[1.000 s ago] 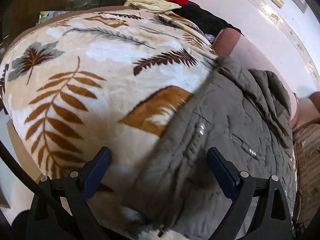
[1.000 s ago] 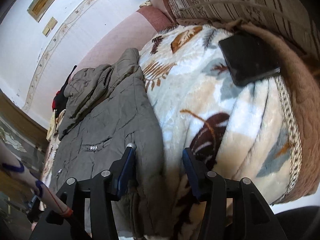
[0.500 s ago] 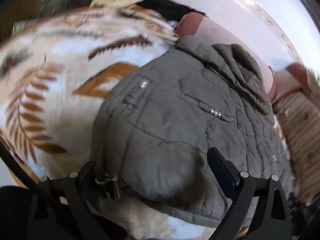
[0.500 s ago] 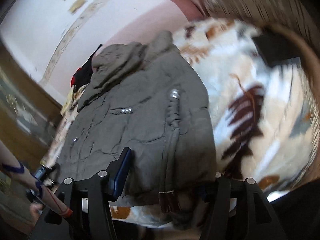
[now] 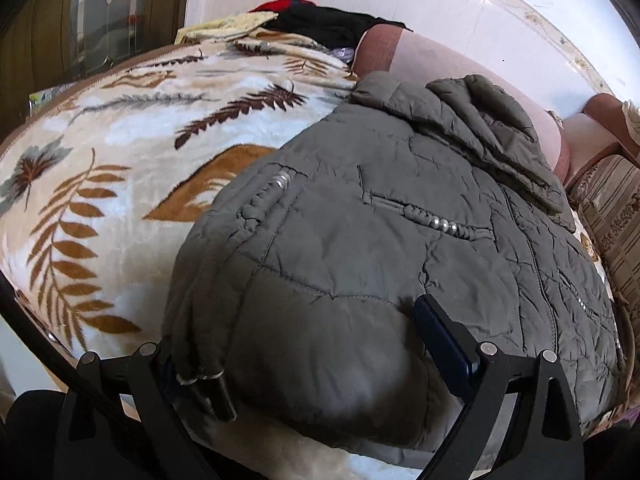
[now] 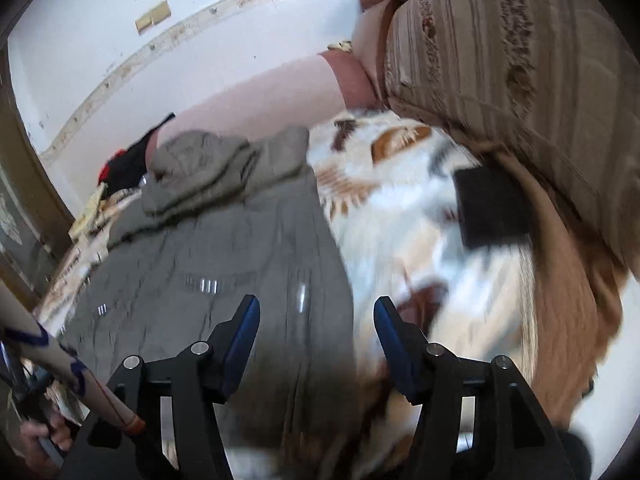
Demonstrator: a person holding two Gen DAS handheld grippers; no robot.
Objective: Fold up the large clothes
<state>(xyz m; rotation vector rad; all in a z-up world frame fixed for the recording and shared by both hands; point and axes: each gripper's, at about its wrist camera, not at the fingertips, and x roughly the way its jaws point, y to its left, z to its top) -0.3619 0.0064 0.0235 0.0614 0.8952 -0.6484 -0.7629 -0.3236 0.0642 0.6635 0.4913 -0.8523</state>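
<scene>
A grey-green quilted jacket [image 5: 380, 240] lies spread on a leaf-patterned blanket [image 5: 100, 168], hood toward the wall. My left gripper [image 5: 304, 344] is open, its jaws wide apart over the jacket's near hem; the hem's left corner with a toggle [image 5: 208, 388] covers the left finger. In the right wrist view the jacket [image 6: 208, 272] is blurred. My right gripper [image 6: 316, 340] is open, straddling the jacket's right edge above the blanket [image 6: 400, 240], holding nothing.
A black flat object [image 6: 492, 208] lies on the blanket to the right. A striped cushion [image 6: 500, 60] rises behind it. A pile of dark and red clothes [image 5: 320, 20] sits at the bed's far end by the white wall. The person's arm [image 6: 60, 356] is at left.
The left gripper swung right over the jacket's hem and holds there. The right gripper swung left over the hem, then back right, and now straddles the jacket's right edge.
</scene>
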